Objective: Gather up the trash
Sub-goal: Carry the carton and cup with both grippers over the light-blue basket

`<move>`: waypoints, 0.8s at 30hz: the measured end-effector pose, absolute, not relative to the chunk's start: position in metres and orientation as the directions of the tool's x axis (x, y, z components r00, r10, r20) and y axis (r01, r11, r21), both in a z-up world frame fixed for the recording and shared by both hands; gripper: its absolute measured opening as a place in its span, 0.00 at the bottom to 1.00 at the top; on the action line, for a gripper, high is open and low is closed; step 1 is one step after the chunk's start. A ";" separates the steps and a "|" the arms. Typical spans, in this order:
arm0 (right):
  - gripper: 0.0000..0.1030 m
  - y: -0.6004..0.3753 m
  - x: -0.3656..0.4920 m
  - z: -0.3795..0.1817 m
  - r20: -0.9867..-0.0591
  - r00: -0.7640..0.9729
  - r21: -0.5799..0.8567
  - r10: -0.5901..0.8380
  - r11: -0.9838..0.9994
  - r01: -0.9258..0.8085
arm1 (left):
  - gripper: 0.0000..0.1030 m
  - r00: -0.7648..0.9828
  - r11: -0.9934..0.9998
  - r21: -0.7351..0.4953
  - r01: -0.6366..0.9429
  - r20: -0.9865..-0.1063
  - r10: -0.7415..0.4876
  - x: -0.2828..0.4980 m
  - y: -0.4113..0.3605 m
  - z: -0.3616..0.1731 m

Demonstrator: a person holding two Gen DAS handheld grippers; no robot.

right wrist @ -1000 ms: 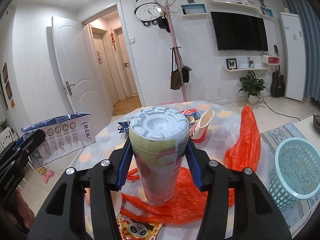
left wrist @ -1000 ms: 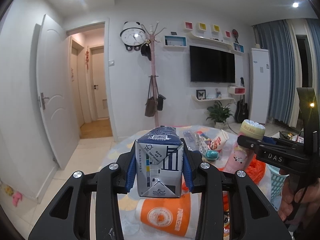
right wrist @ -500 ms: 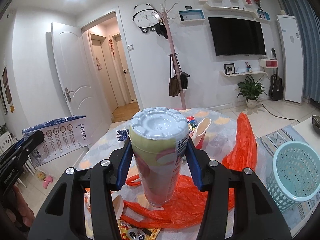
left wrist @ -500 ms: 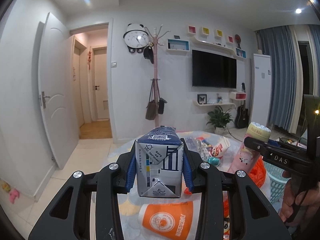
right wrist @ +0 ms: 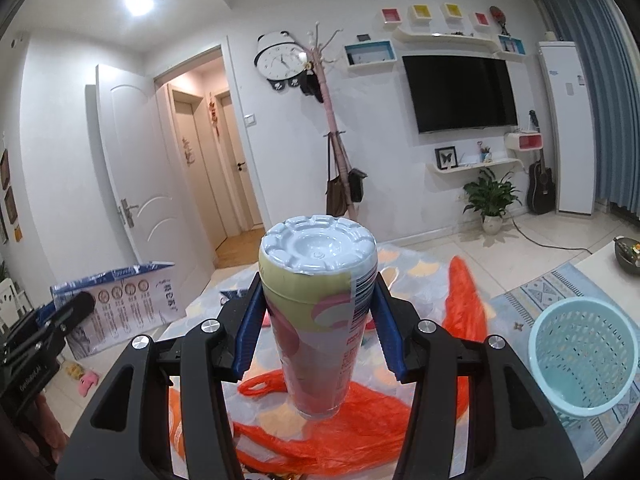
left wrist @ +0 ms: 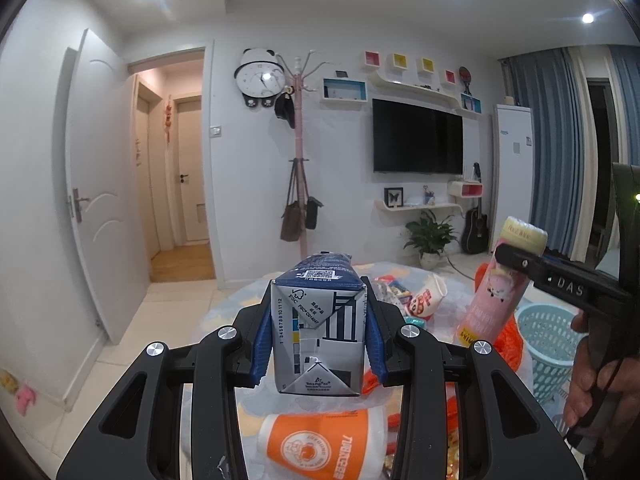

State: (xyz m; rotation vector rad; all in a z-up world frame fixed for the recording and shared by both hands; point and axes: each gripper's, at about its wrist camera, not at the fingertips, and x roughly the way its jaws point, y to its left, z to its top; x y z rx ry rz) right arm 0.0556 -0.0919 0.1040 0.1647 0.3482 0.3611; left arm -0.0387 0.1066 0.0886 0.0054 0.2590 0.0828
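1. Left tool: blue pads clamped on both sides of a blue-and-white folded paper drink carton; carton held clear above the desk, upright, printed end facing the camera.
2. Right tool: pads clamped on a tall pink-and-yellow plastic cup w/ white sealed lid, lid end tilted toward the camera; cup lifted off the desk.
3. Judgement: two pcs of trash picked up, neither deposited yet. Both hang in the air over the desk.
4. Receptacles: crumpled orange plastic bag lies spread on the desk below the right tool; pale blue perforated plastic basket stands on the floor rug, right of the desk. Basket interior looks empty as far as visible. Which one is the target, cannot tell.
5. Still on the desk: orange-and-white paper cup lying on its side just under the left tool; small red-and-white printed cup further back; assorted wrappers near it, too small to ID.
6. Est. progress: early to mid. Remaining: drop both held items, then clear the leftover cups and wrappers.
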 end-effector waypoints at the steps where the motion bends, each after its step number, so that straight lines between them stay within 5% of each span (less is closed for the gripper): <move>1: 0.46 -0.093 0.056 0.105 -0.301 0.878 0.220 0.372 0.923 -0.316 | 0.36 0.963 0.997 0.017 -0.079 -0.256 0.081 -0.038 0.106 0.089; 24: 0.46 -0.141 0.055 0.115 -0.251 0.925 0.240 0.286 0.944 -0.227 | 0.36 0.961 0.998 0.020 0.054 -0.271 -0.047 -0.009 0.067 0.090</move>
